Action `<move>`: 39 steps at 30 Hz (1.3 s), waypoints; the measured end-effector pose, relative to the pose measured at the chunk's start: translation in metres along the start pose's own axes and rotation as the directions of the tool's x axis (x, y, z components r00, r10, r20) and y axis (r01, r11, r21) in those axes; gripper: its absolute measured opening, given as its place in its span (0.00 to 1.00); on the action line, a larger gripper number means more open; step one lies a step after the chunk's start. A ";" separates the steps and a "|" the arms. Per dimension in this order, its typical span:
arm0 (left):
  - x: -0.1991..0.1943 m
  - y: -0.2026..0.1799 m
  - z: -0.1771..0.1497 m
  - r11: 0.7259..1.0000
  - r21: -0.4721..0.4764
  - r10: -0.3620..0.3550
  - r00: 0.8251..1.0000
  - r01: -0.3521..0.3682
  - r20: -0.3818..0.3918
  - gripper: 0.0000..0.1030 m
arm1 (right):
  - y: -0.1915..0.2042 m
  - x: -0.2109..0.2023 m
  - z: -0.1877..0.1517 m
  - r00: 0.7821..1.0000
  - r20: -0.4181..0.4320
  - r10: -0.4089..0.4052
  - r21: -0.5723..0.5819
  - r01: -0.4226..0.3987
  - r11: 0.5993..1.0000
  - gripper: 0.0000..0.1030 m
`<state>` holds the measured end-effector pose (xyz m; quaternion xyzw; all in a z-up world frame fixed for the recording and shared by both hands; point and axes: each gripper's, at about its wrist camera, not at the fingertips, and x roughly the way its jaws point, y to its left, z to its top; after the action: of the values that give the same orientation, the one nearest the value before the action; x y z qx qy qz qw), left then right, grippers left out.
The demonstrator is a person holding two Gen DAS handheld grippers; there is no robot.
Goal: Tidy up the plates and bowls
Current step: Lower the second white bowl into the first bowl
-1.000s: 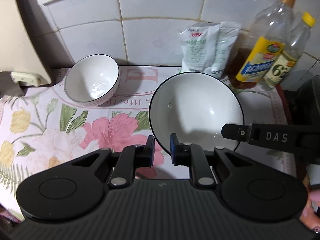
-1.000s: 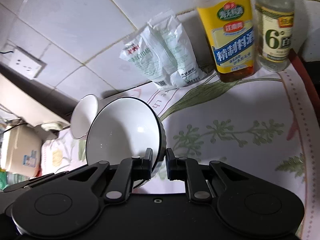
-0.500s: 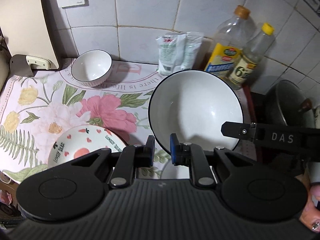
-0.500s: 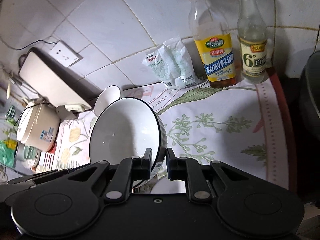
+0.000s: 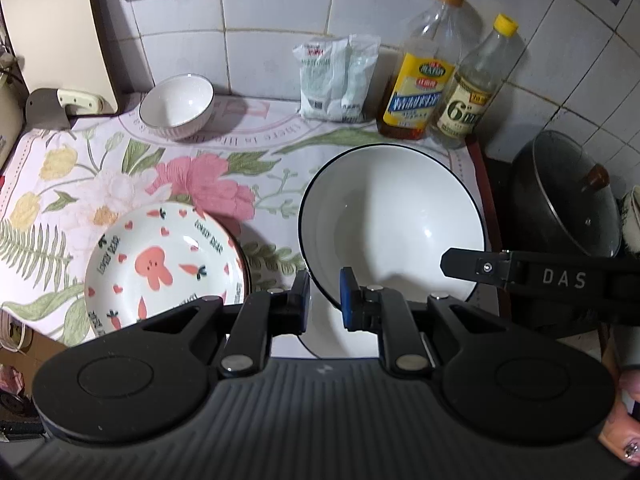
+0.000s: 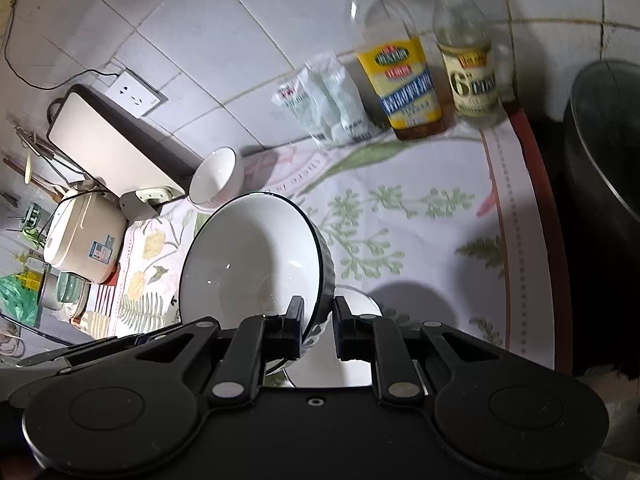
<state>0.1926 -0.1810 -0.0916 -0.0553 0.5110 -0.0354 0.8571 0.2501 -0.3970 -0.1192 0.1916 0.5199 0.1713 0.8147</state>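
Left wrist view: the left gripper (image 5: 324, 294) pinches the near rim of the large white bowl (image 5: 392, 220), centre-right of frame; the right gripper (image 6: 318, 322) pinches its opposite rim. A carry is underway; next, probably lower it level. The bowl is glossy and black-rimmed.

big bowl (image 5: 392, 216): white, dark rim | plate (image 5: 160, 264): pink hearts, carrots | cloth (image 5: 120, 176): floral
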 end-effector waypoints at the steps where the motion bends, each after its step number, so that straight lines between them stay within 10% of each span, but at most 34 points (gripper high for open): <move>1: 0.002 0.000 -0.002 1.000 -0.002 0.002 1.000 -0.002 -0.006 0.13 | -0.002 0.001 -0.003 1.000 -0.004 0.001 0.003 -0.001 1.000 0.18; 39: 0.093 0.019 -0.031 0.999 -0.048 -0.005 0.983 -0.004 -0.182 0.13 | -0.011 0.075 -0.032 0.980 -0.112 -0.166 -0.123 0.152 0.981 0.20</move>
<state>0.2094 -0.1753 -0.1900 -0.0724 0.5879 -0.0284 0.8052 0.2519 -0.3668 -0.1957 0.0916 0.5714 0.1462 0.8023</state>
